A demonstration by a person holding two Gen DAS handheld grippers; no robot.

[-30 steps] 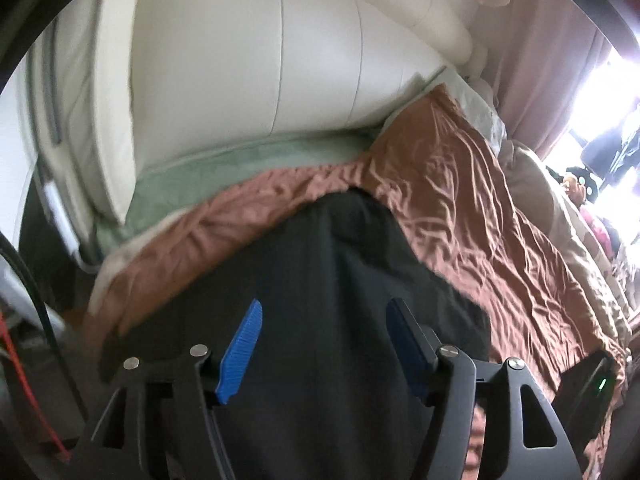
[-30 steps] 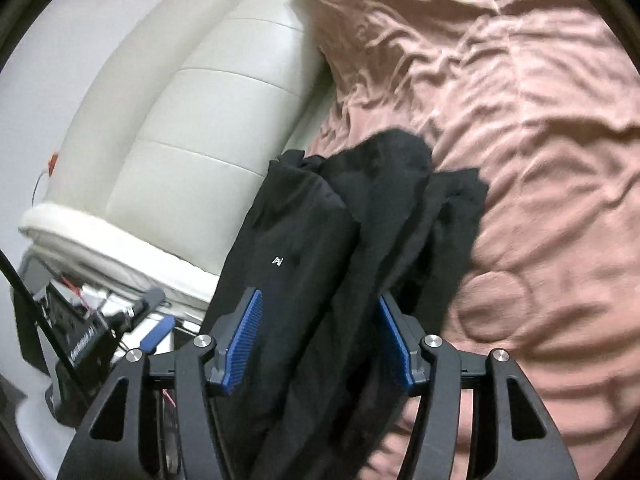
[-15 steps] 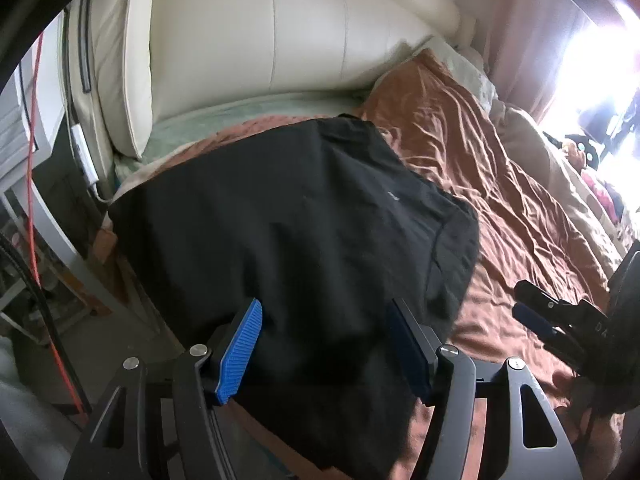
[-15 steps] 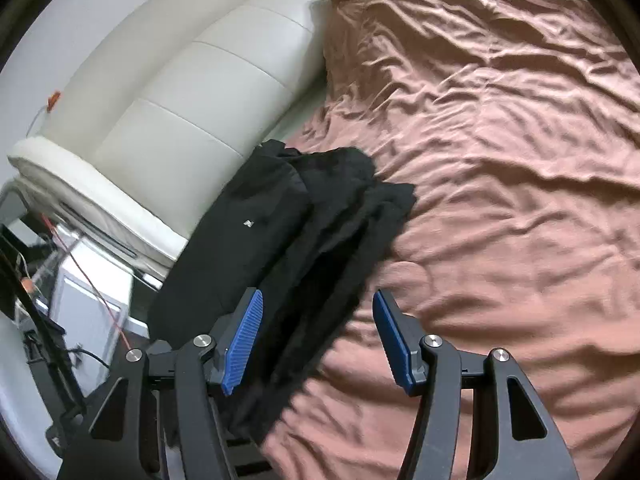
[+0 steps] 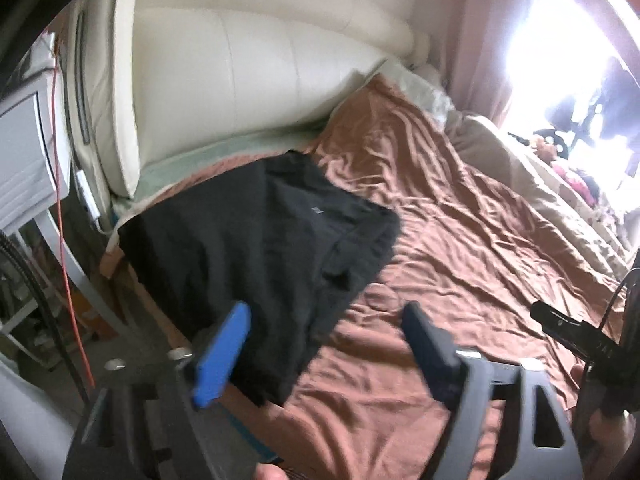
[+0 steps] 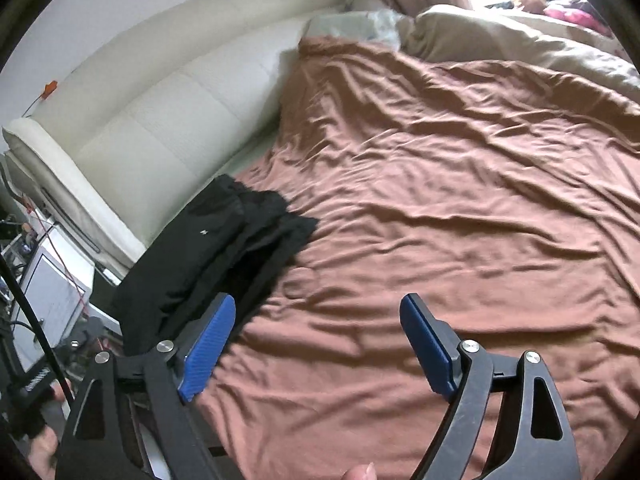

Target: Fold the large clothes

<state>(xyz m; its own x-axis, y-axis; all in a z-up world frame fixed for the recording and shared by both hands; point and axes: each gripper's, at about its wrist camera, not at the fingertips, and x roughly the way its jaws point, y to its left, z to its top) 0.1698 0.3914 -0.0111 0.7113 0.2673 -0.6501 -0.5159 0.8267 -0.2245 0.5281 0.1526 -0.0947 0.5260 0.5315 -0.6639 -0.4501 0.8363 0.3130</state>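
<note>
A folded black garment (image 5: 256, 248) lies on the brown bedsheet (image 5: 460, 240) at the bed's near corner, beside the cream headboard (image 5: 240, 64). One edge of it hangs over the bedside. My left gripper (image 5: 326, 312) hovers above and back from it, its jaws opening with nothing between the blue pads (image 5: 222, 354). From the right wrist view the same garment (image 6: 208, 248) lies at the left on the sheet (image 6: 460, 200). My right gripper (image 6: 316, 312) is raised over bare sheet, its jaws opening too, with nothing between them.
A beige duvet (image 6: 520, 40) is bunched at the far side of the bed by pink curtains (image 5: 480, 40) and a bright window. A white nightstand (image 5: 24, 152) with an orange cable (image 5: 64, 240) stands left of the bed. The other gripper's black body (image 5: 580, 340) shows at the right.
Both grippers pulled back and up from the black garment, which now lies folded on the sheet. Both pairs of jaws stand wider than half a second ago.
</note>
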